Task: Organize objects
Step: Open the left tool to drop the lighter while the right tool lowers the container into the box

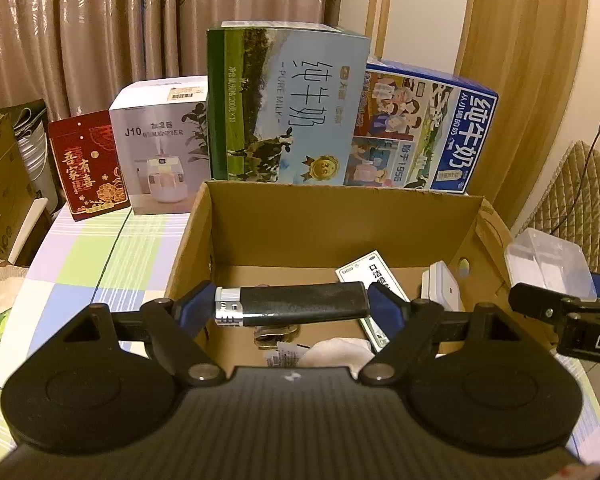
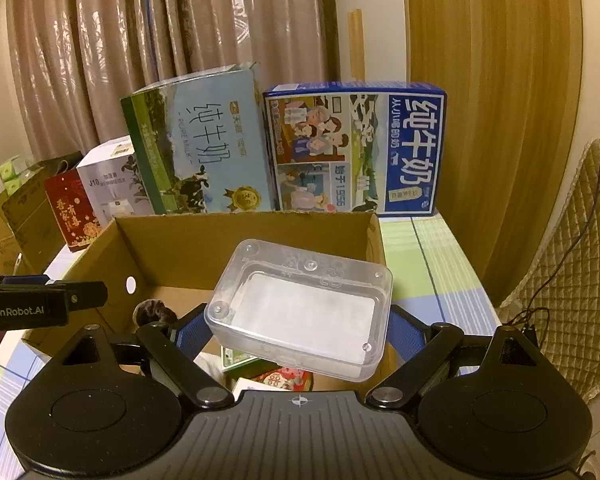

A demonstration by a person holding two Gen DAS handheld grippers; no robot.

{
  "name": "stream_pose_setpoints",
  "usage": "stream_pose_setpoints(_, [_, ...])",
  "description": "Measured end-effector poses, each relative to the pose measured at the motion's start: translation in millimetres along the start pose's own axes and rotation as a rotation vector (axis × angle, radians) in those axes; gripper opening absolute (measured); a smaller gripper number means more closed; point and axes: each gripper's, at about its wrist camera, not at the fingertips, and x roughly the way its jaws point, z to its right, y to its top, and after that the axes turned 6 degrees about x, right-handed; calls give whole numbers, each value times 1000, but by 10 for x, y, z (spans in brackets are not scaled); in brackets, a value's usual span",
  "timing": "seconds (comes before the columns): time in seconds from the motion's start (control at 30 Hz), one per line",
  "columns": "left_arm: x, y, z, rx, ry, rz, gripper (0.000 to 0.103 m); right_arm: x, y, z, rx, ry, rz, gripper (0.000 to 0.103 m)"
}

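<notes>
Left hand-held gripper (image 1: 291, 307): clenched on a black lighter (image 1: 296, 305), held crosswise by its two ends between the blue pads; metal cap toward the left pad.
Lighter position: above the near edge of the open cardboard box (image 1: 340, 224), off the box floor.
Right hand-held gripper (image 2: 298, 334): grasping a clear plastic case (image 2: 300, 308) by its two short sides; case tilted, far edge higher.
Case position: held over the near part of the same box (image 2: 172, 240), not resting on anything.
Box contents, left wrist view: white paper card with print (image 1: 364, 270), white flat block (image 1: 442, 284) at the right wall, white cloth (image 1: 336, 354) and a small metallic item, too hidden to identify.
Box contents, right wrist view: dark fuzzy scrunchie (image 2: 154, 308) near the left wall; small printed packets below the case, partly hidden.
Tabletop (image 1: 100, 248): covered by a checked cloth in green, blue and white.
Behind box: green-and-blue milk carton (image 1: 284, 104) and blue milk carton (image 1: 424, 128) standing side by side, touching the box's far wall.
Left of cartons: white humidifier box (image 1: 160, 144), then red gift box (image 1: 86, 164).
Background: brown curtain (image 1: 140, 16).
</notes>
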Motion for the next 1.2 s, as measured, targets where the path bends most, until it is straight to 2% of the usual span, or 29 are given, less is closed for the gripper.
stream_pose_setpoints(0.77, [112,48,67,-21,-10,7,80,60,-16,75,14,-6,-10,88])
stream_pose_setpoints(0.8, [123,48,65,-24,-11,9,81,66,-16,77,15,-6,-11,88])
stream_pose_setpoints(0.83, [134,52,59,-30,-14,13,91,71,-17,78,14,-5,-13,88])
stream_pose_setpoints(0.87, [134,51,52,-37,-11,19,94,75,-18,79,13,-5,-14,88])
stream_pose_setpoints(1.07, [119,42,-21,-69,-4,22,94,72,-12,93,19,-3,-12,88])
stream_pose_setpoints(1.2, [121,25,-33,-56,11,8,94,85,-10,74,23,5,-17,88])
